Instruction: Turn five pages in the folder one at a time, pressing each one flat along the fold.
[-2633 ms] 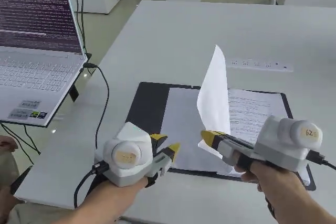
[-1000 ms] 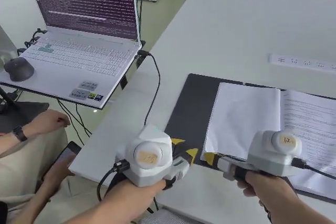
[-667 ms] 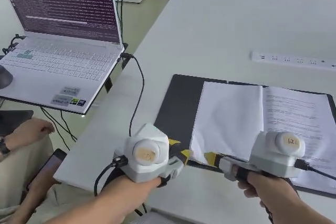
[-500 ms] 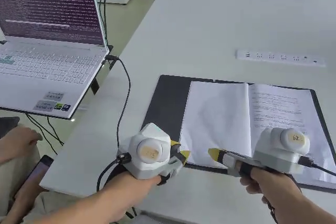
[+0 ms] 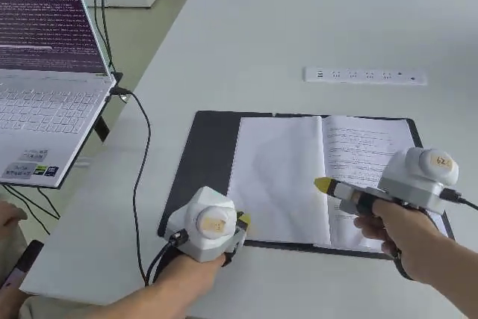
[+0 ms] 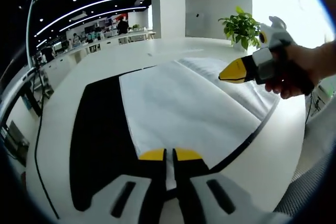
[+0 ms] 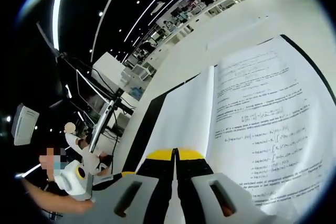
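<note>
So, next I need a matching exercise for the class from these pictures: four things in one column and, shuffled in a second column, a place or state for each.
Things
1 laptop
2 power strip
3 blank page
4 right hand-held gripper

Places and states
a beyond the far edge of the folder
b at the fold, jaws shut
c lying flat on the folder's left half
d off to the left, lid open

Pairs: 1-d, 2-a, 3-c, 4-b

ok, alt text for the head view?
Open black folder on a white table, blank page left, printed page right. The right gripper, jaws shut, points at the fold; the left gripper sits at the blank page's near edge. A laptop at left, power strip beyond.
</note>
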The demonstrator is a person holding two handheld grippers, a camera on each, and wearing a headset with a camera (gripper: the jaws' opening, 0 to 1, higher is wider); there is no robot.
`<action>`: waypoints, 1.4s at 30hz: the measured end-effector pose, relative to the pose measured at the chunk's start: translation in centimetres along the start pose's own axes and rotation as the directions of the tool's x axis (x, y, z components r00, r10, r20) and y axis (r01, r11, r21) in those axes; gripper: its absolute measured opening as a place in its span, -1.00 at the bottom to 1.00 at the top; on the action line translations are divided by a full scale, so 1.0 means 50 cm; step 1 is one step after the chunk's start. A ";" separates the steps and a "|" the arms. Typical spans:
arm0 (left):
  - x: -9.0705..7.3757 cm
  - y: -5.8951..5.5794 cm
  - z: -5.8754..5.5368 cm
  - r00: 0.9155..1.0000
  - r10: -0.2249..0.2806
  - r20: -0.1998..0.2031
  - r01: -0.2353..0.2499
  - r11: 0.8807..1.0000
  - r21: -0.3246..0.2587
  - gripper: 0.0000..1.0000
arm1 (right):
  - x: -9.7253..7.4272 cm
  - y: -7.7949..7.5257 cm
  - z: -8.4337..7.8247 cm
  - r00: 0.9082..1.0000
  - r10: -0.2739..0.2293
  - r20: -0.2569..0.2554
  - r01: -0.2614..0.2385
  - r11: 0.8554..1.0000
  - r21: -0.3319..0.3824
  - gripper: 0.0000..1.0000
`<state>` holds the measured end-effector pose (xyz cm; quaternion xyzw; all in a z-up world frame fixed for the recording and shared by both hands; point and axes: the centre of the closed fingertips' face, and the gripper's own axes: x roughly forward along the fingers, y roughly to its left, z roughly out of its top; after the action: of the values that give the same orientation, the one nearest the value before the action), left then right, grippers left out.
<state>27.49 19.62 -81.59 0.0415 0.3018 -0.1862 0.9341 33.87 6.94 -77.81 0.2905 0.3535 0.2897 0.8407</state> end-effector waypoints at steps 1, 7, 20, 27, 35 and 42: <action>0.001 -0.001 -0.001 1.000 0.003 0.001 -0.003 1.000 0.008 -0.93 | 0.003 0.006 0.004 1.000 0.004 0.001 -0.004 1.000 0.013 -1.00; 0.002 0.000 -0.002 0.999 0.033 0.008 -0.033 0.998 0.061 -0.94 | 0.044 -0.008 0.038 1.000 0.005 -0.020 -0.004 0.999 0.043 -1.00; 0.006 -0.002 -0.003 0.999 0.032 0.025 -0.034 0.996 0.083 -0.96 | 0.139 -0.097 0.136 0.999 0.010 0.053 -0.029 0.932 0.363 -1.00; 0.008 -0.003 0.000 0.999 0.030 0.038 -0.033 0.996 0.080 -0.96 | 0.175 -0.130 0.176 0.994 0.016 0.104 -0.071 0.826 0.559 -1.00; 0.012 -0.002 0.001 0.998 0.031 0.047 -0.034 0.997 0.068 -0.97 | 0.207 -0.140 0.208 0.991 0.003 0.136 -0.089 0.775 0.625 -1.00; 0.015 0.000 0.001 0.999 0.027 0.046 -0.030 0.997 0.074 -0.98 | 0.236 -0.144 0.232 0.986 -0.048 0.157 -0.057 0.795 0.604 -1.00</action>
<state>28.07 19.37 -82.01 0.0763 0.2730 -0.1849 0.9410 51.60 7.03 -81.11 0.5682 0.3566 0.1384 0.7286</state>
